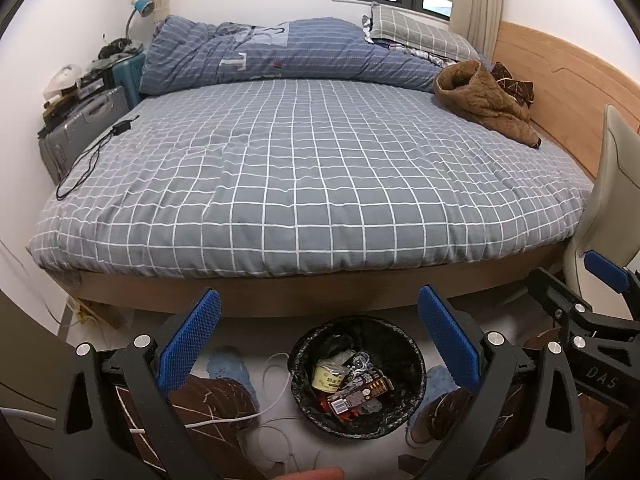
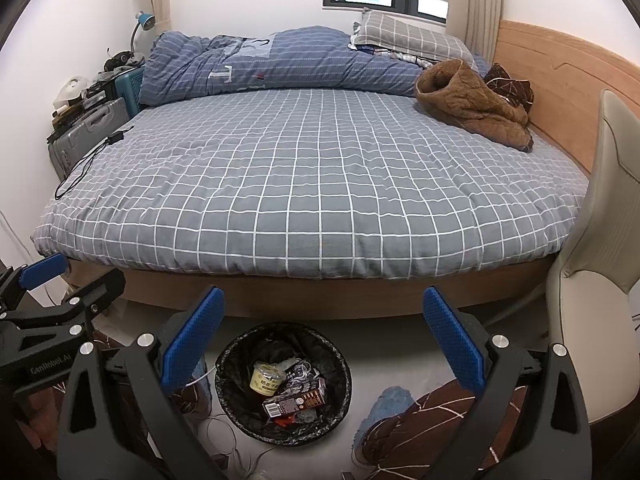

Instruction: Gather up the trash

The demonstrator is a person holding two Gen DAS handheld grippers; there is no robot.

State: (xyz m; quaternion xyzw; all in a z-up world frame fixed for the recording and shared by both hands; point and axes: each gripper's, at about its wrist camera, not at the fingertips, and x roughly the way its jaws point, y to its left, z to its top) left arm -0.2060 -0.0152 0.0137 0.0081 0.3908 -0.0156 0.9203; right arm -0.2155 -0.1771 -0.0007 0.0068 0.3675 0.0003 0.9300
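My left gripper [image 1: 320, 344] and right gripper [image 2: 324, 340] gape wide, empty, above the upright bin [image 2: 240, 364]; its mouth faces up.

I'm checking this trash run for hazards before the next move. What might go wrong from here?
1. White cables trail across the floor beside the trash bin; a foot in the blue slippers might snag one and tip the bin.
2. The black charger cord on the bed may be mistaken for trash.
3. With the left gripper and right gripper both open and close together, they might collide over the bin.
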